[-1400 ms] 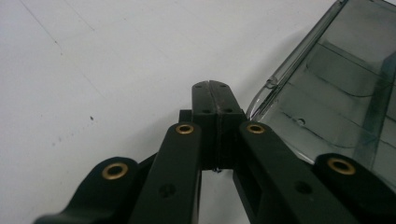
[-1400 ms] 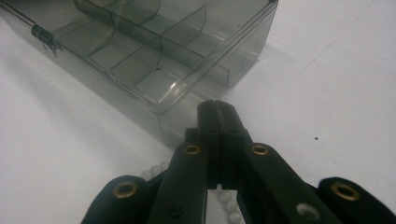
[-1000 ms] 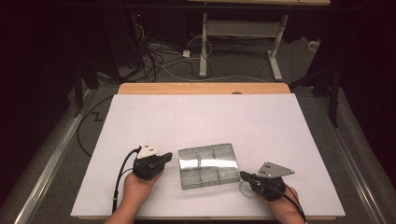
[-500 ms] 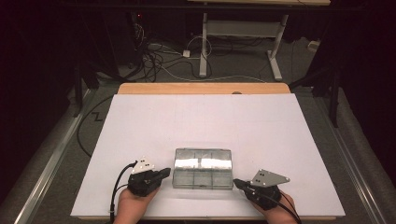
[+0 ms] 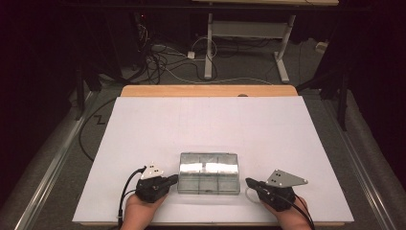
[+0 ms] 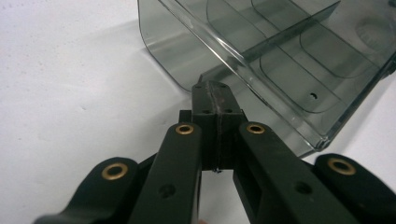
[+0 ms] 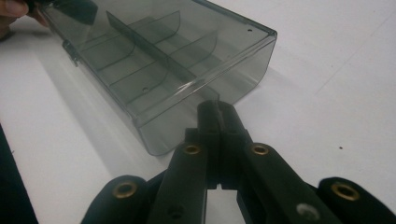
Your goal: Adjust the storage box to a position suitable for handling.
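The clear compartment box [image 5: 208, 173] lies flat on the white table [image 5: 206, 124] between both grippers; the left gripper [image 5: 173, 179], jaws closed, touches its left end; the right gripper [image 5: 249, 182], also closed, sits just beside its right end.

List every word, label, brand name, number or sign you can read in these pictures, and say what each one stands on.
None: no readable text appears anywhere.
The clear compartment box carries no label or lettering in the high view or either gripper view.
The white table sheet is blank.
The left gripper and right gripper, both shut, show brass rivets and screw holes but no markings.
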### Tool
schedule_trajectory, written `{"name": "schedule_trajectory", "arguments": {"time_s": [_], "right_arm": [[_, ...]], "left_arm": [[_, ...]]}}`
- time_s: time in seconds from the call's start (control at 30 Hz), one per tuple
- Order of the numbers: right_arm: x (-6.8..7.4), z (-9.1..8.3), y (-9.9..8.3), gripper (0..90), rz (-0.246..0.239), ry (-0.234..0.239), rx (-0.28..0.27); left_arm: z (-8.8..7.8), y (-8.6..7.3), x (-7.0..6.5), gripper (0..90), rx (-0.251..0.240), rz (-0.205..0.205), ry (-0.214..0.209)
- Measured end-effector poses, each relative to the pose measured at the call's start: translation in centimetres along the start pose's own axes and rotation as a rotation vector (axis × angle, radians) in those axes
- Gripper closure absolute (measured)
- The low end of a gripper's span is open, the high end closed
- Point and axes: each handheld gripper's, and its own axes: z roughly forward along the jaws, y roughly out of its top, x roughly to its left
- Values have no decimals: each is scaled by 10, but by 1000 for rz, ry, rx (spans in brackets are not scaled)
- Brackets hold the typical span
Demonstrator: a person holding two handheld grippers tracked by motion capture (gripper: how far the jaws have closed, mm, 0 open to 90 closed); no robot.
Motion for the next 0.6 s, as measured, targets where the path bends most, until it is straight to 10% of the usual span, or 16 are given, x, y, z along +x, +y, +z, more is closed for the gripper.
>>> {"name": "schedule_trajectory", "arguments": {"time_s": [0.6], "right_arm": [[-5,-8,9,900,30,7,-62]], "left_arm": [[-5,0,0,880,-48,4,-20]]}}
